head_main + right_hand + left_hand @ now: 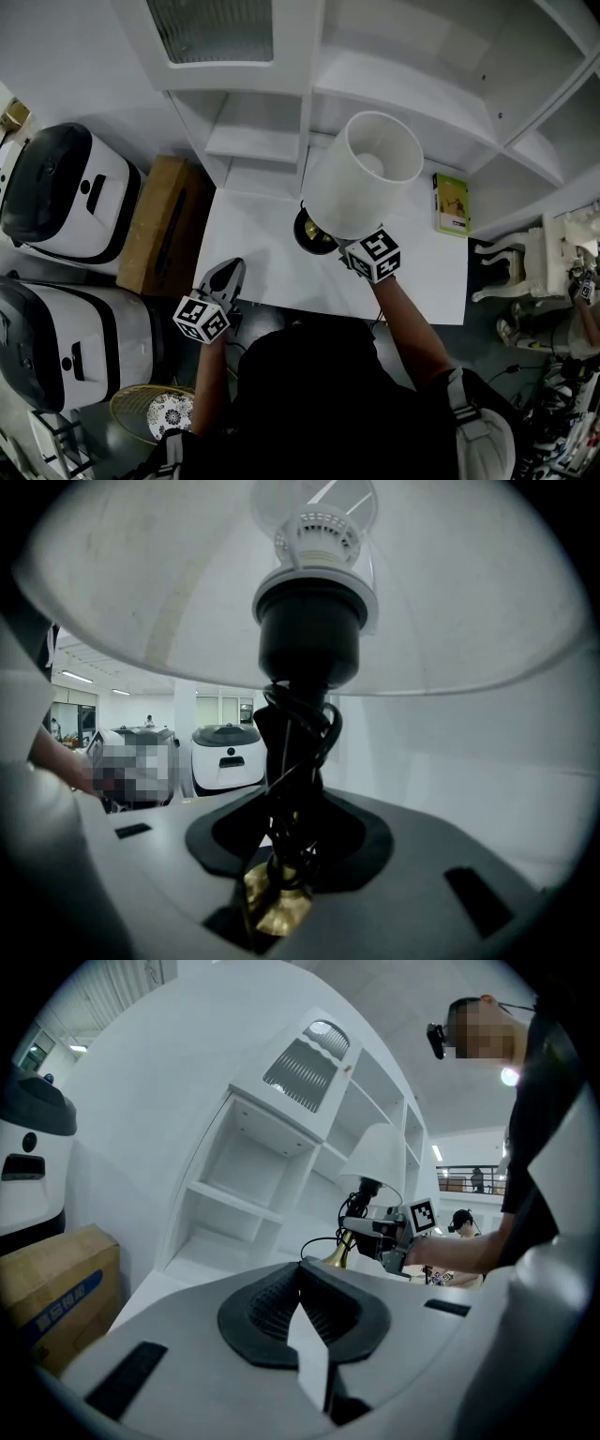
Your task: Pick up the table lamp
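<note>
Head view, surveyed left to right against the white rectangular tabletop point(253, 234).

Two rounded white-and-black machines point(61, 197) stand on the floor, well off the tabletop's left edge. A brown cardboard box point(164, 225) sits just beside that same edge.

The left gripper point(232, 269) hangs over the tabletop's near left corner. Its jaws meet at the tips with nothing between them. Its own view shows only bare tabletop past the pads.

The table lamp point(370, 173) has a white drum shade, a black socket and a brass foot. It is over the middle of the tabletop, tilted, with the shade leaning toward the far right.

The right gripper point(349, 247) reaches in from the tabletop's near edge and is clamped on the lamp's stem below the socket. Its jaws stand part-way apart, with the stem and the black cord wound round it pressed between the pads. The brass foot shows just under them. No view settles whether that foot is clear of the tabletop.

A green flat book point(451, 203) lies on the tabletop's far right corner. A white carved furniture piece with curved legs point(520, 258) stands off the right edge.
</note>
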### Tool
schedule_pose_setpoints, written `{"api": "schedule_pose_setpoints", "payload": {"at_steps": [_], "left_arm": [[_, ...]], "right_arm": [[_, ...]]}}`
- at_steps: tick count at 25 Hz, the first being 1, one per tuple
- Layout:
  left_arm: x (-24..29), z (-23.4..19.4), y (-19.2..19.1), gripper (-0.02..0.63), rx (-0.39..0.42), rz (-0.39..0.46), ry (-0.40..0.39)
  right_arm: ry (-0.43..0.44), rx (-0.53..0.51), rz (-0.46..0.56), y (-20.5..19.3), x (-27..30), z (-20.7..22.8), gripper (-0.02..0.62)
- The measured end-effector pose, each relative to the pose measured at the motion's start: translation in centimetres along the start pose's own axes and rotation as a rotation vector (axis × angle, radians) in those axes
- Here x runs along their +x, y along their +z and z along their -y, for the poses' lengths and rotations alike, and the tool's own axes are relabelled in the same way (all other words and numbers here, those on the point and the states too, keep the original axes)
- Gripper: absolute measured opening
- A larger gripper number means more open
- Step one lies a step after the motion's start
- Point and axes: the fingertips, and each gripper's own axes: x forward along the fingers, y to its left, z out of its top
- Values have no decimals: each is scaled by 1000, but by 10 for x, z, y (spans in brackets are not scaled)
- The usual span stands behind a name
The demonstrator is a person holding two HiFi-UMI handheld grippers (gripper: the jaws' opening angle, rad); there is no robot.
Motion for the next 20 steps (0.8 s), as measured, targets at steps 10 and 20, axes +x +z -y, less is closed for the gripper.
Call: {"api": "schedule_pose_setpoints", "payload": {"at_steps": [10,20], "left_arm": [[6,-3,0,11,6,4,-15],[6,-4,1,11,8,11,-19]], "right_arm": [[-17,-6,-10,-2,-4,4,135],[-29,-1,-12,0,-6,7,133]]}}
